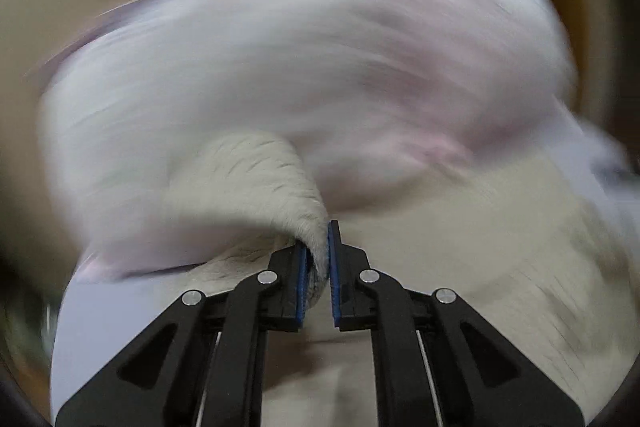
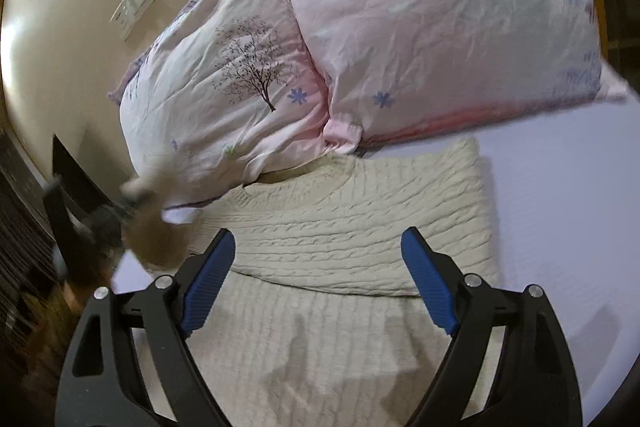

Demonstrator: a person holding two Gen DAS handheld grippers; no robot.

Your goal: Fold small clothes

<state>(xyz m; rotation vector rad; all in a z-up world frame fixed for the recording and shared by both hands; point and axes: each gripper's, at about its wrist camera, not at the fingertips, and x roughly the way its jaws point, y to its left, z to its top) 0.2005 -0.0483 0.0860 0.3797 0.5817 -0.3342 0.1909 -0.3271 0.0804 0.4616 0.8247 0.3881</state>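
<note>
Left gripper point(image 1: 319, 259) jaws pinch sweater point(image 2: 348, 227) edge; right gripper point(image 2: 320, 291) jaws spread above.

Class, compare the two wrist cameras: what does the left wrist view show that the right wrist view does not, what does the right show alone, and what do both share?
Left wrist view only: the left tongs shut on a fold of the cream knitted sweater, seen close up; the background there is motion-blurred.

Right wrist view only: the right tongs open above the sweater, the tree print on the bedding, and a wall switch plate.

Both: the cream sweater, the pink floral pillows behind it, and the pale bedsheet.
</note>
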